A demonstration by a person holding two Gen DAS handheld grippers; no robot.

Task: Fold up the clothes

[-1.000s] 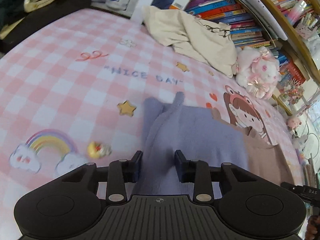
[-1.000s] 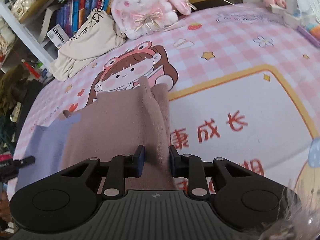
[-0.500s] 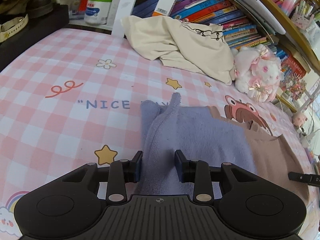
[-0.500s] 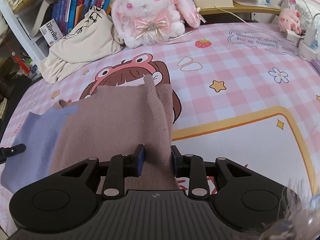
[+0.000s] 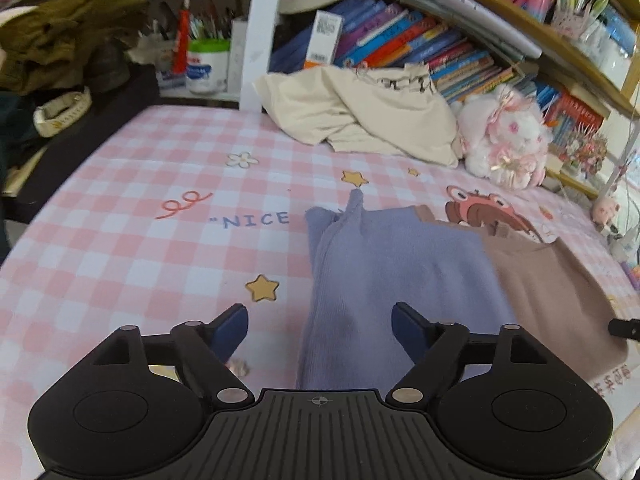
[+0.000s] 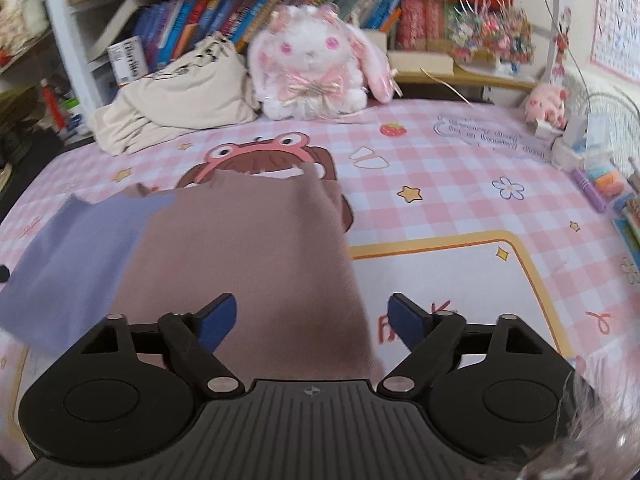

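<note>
Fabric: soft lilac-and-taupe knit garment [image 5: 400, 280], lying flat on the pink checked bed sheet [image 5: 120, 240], lilac half toward the left hand, taupe half toward the right.
Left jaws: left gripper [image 5: 319, 326] stands wide apart, its blue pads clear of the cloth; the lilac edge runs between them toward 12 o'clock, untouched. The jaws have just been opening.
Right jaws: right gripper [image 6: 312, 318] likewise spread, nothing pinched; the taupe edge [image 6: 260, 260] lies between and below the pads. These jaws have also just been opening.
Garment's place: centre of the bed, its far edge at 12 o'clock overlapping the frog-hat cartoon print [image 6: 260, 156]; a small peak of lilac cloth [image 5: 356, 200] stands up at the far left corner.
Progress: one fold looks laid down and let go, with doubled edges showing along both sides. The piece is still broad, so likely a further fold and a smoothing are left.
Since a second ago: both jaws were then clamped on the garment's near edge; now both have released it and the cloth rests on the sheet. The far edge has moved up the bed, covering more of the cartoon face.
Beyond: crumpled cream garment [image 5: 360, 116] at 12 o'clock, unfolded; pink plush rabbit [image 6: 312, 64] beside it; bookshelf [image 5: 420, 44] behind.
</note>
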